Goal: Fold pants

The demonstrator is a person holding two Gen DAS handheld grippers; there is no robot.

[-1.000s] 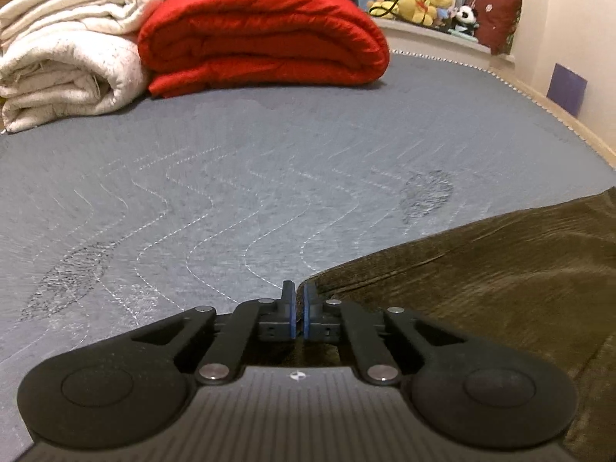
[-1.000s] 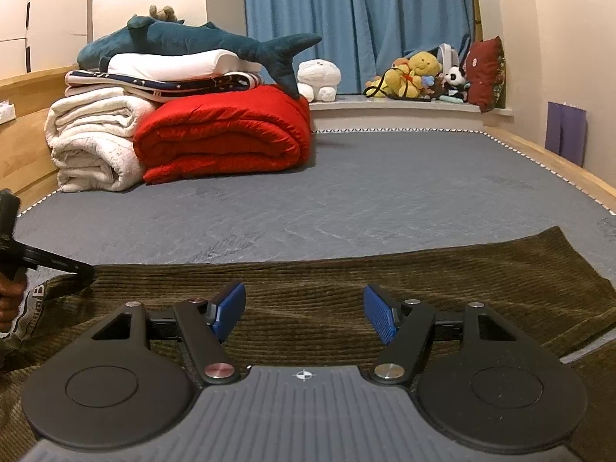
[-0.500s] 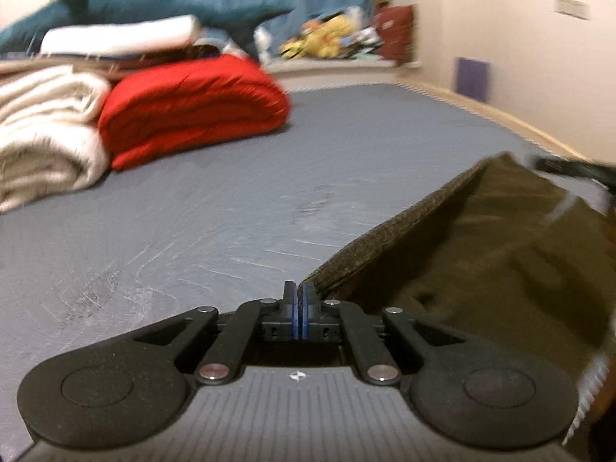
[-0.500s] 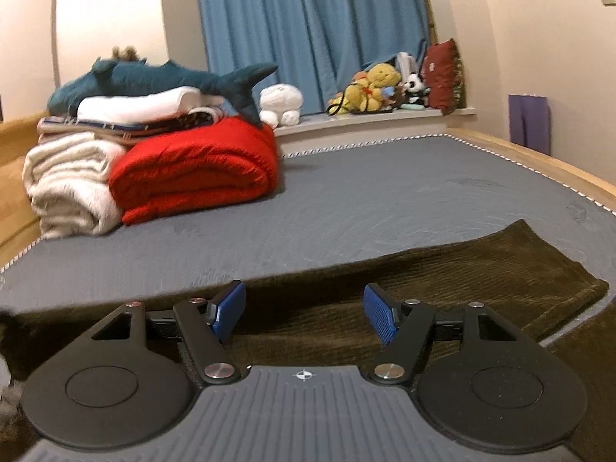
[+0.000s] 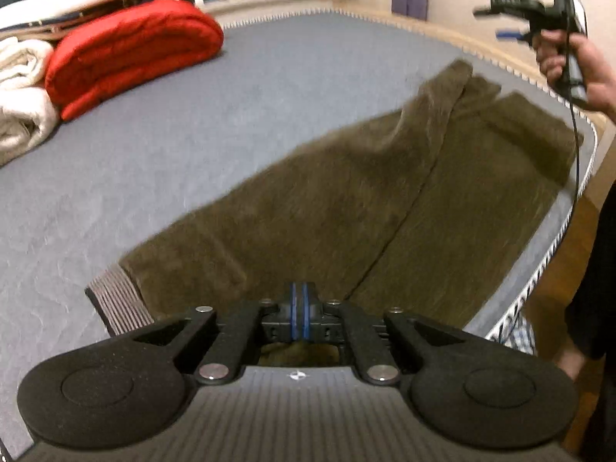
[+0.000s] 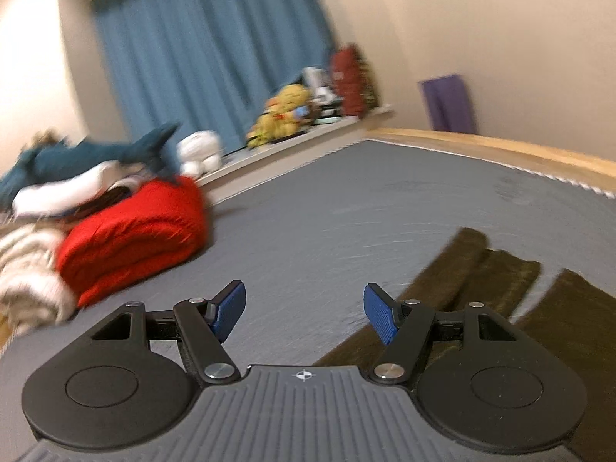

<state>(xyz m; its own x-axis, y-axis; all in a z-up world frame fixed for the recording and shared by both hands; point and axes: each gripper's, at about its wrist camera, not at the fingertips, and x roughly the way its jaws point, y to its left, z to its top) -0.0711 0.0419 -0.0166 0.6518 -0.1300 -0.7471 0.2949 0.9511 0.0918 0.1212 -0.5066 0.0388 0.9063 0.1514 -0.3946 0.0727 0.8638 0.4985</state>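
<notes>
Olive-brown corduroy pants (image 5: 346,200) lie stretched on the grey mattress (image 5: 192,123), one leg folded over the other, the striped waistband lining (image 5: 115,300) showing at the near left. My left gripper (image 5: 299,308) is shut on the waist end of the pants. My right gripper (image 6: 304,308) is open and empty, raised above the bed; the leg ends (image 6: 500,269) lie below it to the right. It also shows in the left wrist view (image 5: 512,15), held in a hand at the upper right.
A folded red quilt (image 5: 131,50) and white blankets (image 5: 19,92) are stacked at the bed's far left. Plush toys (image 6: 285,115) sit on a ledge by the blue curtain (image 6: 215,61). The bed's right edge (image 5: 546,254) is close to the pants.
My left gripper carried the waist edge over, so one leg now lies on the other. My right gripper lifted up and away from the pants, still open.
</notes>
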